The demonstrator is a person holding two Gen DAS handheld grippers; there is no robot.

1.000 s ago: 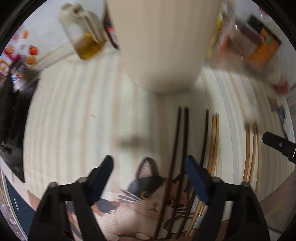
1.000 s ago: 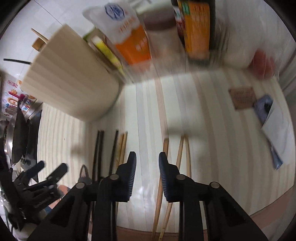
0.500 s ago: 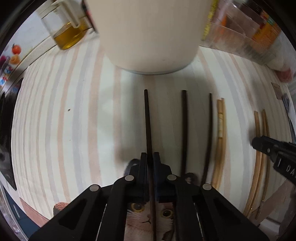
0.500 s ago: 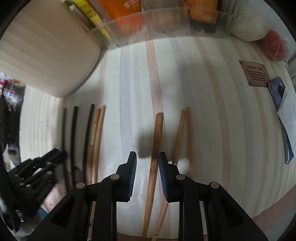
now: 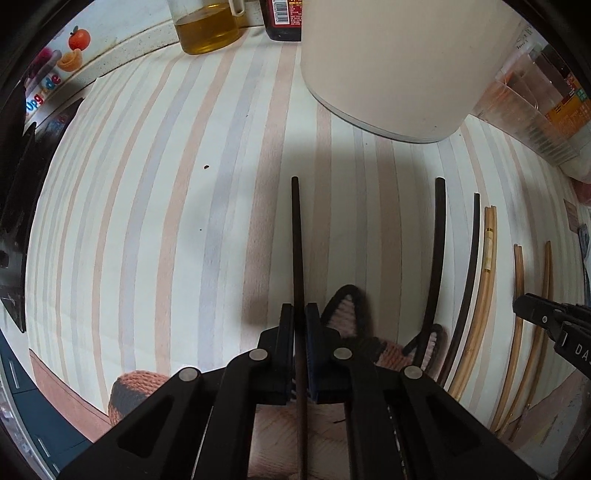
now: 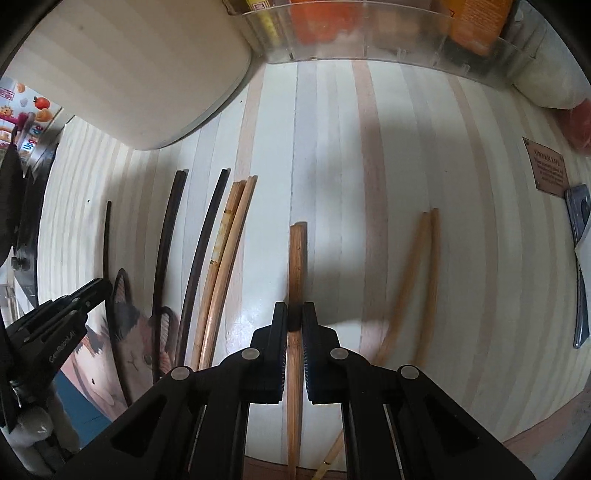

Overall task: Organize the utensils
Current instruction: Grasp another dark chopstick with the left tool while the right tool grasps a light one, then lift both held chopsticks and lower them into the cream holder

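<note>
My left gripper (image 5: 299,317) is shut on a black chopstick (image 5: 296,236) that points toward a large cream holder (image 5: 399,66). Two more black chopsticks (image 5: 436,243) and a light bamboo pair (image 5: 484,280) lie to its right. My right gripper (image 6: 294,315) is shut on a brown wooden chopstick (image 6: 296,258). Two more brown chopsticks (image 6: 417,273) lie to its right, and a bamboo pair (image 6: 225,251) and black chopsticks (image 6: 168,236) to its left. The cream holder (image 6: 140,74) stands at the far left. The left gripper (image 6: 70,302) shows in the right wrist view, and the right gripper (image 5: 546,321) in the left wrist view.
A striped mat (image 5: 147,206) covers the counter. A cat-shaped coaster (image 6: 129,343) lies under the chopstick ends. An oil jug (image 5: 207,26) and a dark bottle (image 5: 282,18) stand at the back. A clear organizer (image 6: 369,40) with packets stands behind. A small plaque (image 6: 550,170) lies right.
My left gripper closed on a black chopstick and has carried it left, away from the other black ones. My right gripper closed on a brown chopstick and drew it apart from its neighbours.
</note>
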